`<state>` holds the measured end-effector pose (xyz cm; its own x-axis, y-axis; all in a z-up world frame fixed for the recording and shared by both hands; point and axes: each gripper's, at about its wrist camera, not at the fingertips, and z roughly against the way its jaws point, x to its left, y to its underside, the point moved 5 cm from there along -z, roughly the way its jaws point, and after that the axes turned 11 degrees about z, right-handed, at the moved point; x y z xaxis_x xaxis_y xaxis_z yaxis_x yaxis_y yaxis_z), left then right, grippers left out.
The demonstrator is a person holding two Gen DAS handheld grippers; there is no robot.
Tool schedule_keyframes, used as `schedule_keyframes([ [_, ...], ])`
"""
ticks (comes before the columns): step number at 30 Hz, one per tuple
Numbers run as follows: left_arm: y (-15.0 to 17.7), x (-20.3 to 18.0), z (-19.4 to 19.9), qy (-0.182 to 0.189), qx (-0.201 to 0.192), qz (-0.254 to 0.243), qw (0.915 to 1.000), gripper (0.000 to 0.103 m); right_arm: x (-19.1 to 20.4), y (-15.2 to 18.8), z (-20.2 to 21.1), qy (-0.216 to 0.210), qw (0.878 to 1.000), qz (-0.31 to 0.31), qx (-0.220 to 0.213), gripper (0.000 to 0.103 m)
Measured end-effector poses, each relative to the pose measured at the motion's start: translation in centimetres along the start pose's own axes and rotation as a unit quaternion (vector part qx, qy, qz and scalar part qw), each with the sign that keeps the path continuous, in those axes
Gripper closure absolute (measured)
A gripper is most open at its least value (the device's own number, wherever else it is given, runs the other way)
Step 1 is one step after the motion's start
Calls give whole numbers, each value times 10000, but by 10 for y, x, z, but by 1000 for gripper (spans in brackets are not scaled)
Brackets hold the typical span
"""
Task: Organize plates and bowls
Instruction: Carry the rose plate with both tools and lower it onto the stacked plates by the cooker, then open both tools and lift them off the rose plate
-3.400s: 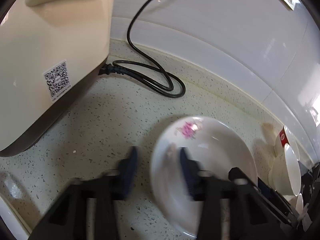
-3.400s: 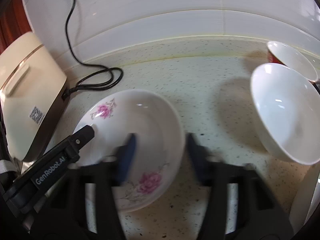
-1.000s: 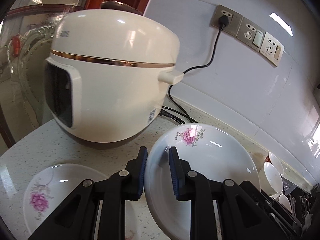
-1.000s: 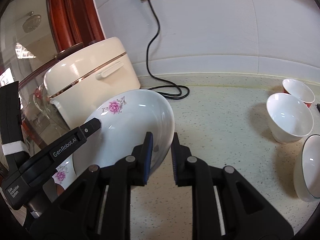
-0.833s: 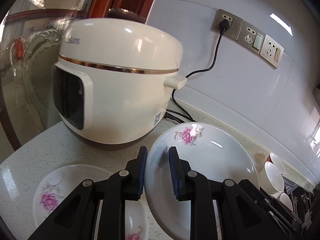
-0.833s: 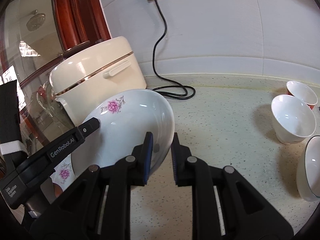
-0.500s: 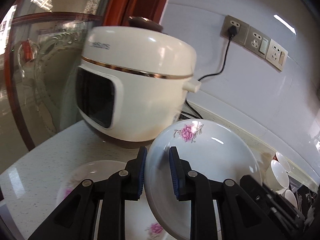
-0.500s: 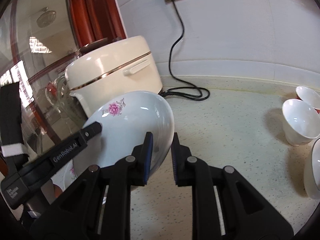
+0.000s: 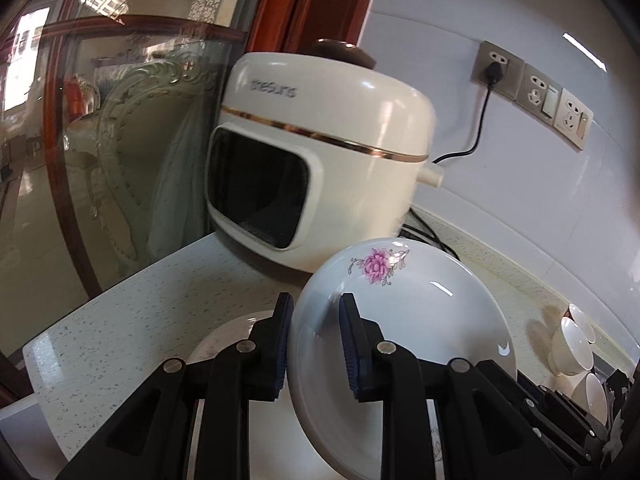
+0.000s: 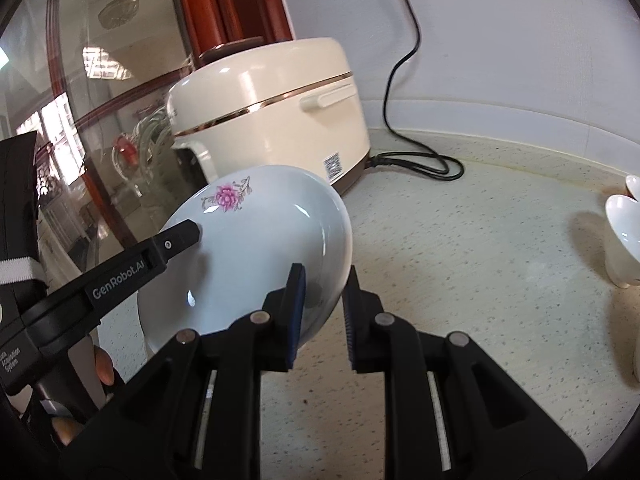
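A white plate with a pink flower [image 9: 404, 320] hangs tilted above the speckled counter, held from both sides. My left gripper [image 9: 316, 312] is shut on its left rim, blue pads on either face. In the right wrist view the same plate [image 10: 256, 248] has my right gripper [image 10: 325, 292] shut on its near right rim. The left gripper's finger [image 10: 176, 240] lies across its far left side. A second flowered plate [image 9: 224, 336] lies flat on the counter, mostly hidden under the left gripper.
A cream rice cooker [image 9: 320, 168] stands close behind the plates, its black cord [image 10: 416, 160] coiled by the wall. A glass partition [image 9: 100, 140] and the counter's edge [image 9: 60, 352] lie to the left. White bowls [image 10: 624, 232] stand at the right.
Both grippers have carried the flowered plate leftward toward the counter's corner. The rice cooker's front now faces the left camera, and the lying plate has slid under the left gripper.
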<state>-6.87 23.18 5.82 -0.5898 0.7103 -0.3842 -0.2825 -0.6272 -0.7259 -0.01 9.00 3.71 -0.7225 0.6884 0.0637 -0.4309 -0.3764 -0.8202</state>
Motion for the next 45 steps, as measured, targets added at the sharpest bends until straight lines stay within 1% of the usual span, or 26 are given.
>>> schedule_keyframes([
  [4,1,8,2,-49,-7,-10,10000,80,10,3,-3,-65,9999,93,43,81],
  [10,7,22,2,-163,83,-40,9998,79,19,6,-8,-154,9997,176,89,81],
  [13,9,32,1,-251,119,-39,9996,77,29,9,-12,-229,9993,259,162,81],
  [19,13,49,-2,-386,178,-53,9991,76,45,18,-20,-407,9977,433,333,80],
  [26,15,58,-11,-472,280,-53,9985,76,55,25,-30,-491,9960,534,529,80],
  [37,15,62,-14,-589,268,-124,9978,76,63,27,-34,-623,9940,646,622,77],
  [39,16,61,-15,-616,279,-133,9976,75,64,27,-34,-646,9939,634,637,75],
  [43,17,60,-15,-700,280,-143,9970,75,68,27,-36,-691,9929,715,649,67],
  [45,18,60,-14,-719,280,-141,9969,75,69,27,-36,-701,9927,741,644,65],
])
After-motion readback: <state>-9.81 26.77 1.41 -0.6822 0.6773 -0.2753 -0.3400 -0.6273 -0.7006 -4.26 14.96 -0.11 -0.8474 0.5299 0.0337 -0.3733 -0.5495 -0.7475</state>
